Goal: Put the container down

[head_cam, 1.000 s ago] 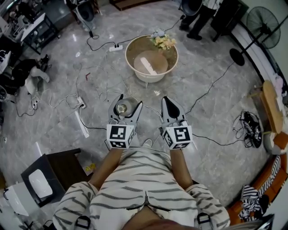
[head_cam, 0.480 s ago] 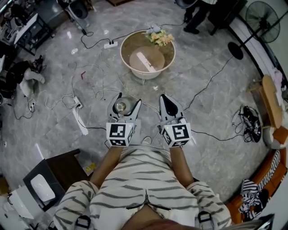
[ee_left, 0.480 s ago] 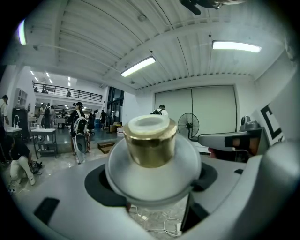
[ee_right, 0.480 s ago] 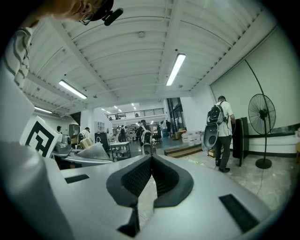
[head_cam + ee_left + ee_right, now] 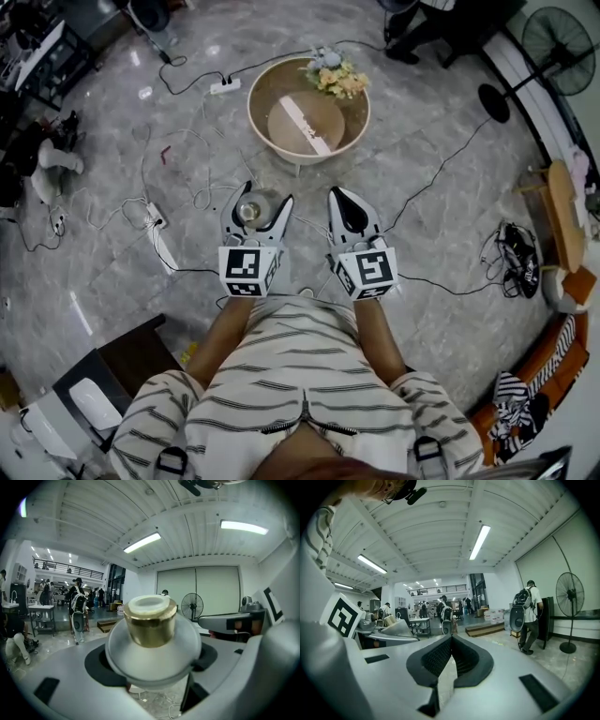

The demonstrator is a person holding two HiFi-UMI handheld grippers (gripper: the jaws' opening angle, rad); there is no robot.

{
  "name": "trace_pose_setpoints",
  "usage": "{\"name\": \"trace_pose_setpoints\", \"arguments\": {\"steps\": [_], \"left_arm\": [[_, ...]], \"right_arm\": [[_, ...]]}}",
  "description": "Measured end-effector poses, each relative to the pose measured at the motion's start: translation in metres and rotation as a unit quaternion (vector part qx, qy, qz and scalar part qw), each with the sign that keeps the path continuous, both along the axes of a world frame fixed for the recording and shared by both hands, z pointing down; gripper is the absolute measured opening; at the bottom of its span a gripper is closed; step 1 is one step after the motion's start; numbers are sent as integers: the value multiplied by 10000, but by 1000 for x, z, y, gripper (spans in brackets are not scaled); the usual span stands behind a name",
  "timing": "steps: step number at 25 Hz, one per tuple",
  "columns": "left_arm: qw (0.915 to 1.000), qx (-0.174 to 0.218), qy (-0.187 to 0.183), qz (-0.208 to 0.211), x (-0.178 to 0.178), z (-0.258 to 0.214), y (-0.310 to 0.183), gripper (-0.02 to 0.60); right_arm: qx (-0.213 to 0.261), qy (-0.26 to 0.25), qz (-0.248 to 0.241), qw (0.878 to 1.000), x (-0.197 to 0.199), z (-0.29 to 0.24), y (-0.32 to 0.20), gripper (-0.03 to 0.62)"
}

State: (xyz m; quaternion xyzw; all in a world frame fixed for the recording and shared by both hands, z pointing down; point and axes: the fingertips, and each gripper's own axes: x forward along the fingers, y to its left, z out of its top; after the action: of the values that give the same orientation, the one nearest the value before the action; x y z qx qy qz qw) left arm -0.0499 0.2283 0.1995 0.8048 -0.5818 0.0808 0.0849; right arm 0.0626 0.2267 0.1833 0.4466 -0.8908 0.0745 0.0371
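The container (image 5: 251,210) is a round frosted jar with a gold collar and a white top. My left gripper (image 5: 256,208) is shut on it and carries it upright above the floor. In the left gripper view the container (image 5: 152,637) fills the space between the jaws of the left gripper (image 5: 152,660), pressed at its wide body. My right gripper (image 5: 343,199) hangs beside it at the same height, shut with nothing in it. The right gripper view shows the dark pads of the right gripper (image 5: 451,641) closed together. A round beige table (image 5: 265,89) stands just ahead of both grippers.
A bunch of flowers (image 5: 335,77) and a flat round board (image 5: 307,122) lie on the table. Cables and power strips (image 5: 156,223) cross the marble floor to the left. A standing fan (image 5: 555,42) is at the right, a dark cabinet (image 5: 131,352) at the lower left, and people stand at the back.
Both grippers have moved forward toward the round table, which now lies closer in front of them. The left gripper's grip on the container is unchanged, and the right gripper stays shut.
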Motion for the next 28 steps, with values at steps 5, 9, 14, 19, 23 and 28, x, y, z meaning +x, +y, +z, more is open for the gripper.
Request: {"name": "trace_pose_setpoints", "arguments": {"steps": [5,9,14,19,23,28], "left_arm": [[9999,-7,-29,120,-14,-9,-61,337],[9996,-112,-42,265,-27,-10,-106,337],[9985,-205,-79,506,-39,-4,-164,337],[9964,-317,-85,785,-50,4,-217,337],[9946,-457,-79,928,-56,16,-250,337],[9925,-625,-114,1046,-63,38,-286,337]], "right_arm": [[-38,-2,133,9999,-14,-7,-59,-5],[-154,0,258,9995,-28,-9,-103,-5],[-249,62,445,9987,-43,-6,-162,-5],[-390,136,615,9973,-59,2,-213,-5],[-575,165,730,9955,-68,15,-248,-5],[-707,122,843,9939,-77,32,-285,-5]]}}
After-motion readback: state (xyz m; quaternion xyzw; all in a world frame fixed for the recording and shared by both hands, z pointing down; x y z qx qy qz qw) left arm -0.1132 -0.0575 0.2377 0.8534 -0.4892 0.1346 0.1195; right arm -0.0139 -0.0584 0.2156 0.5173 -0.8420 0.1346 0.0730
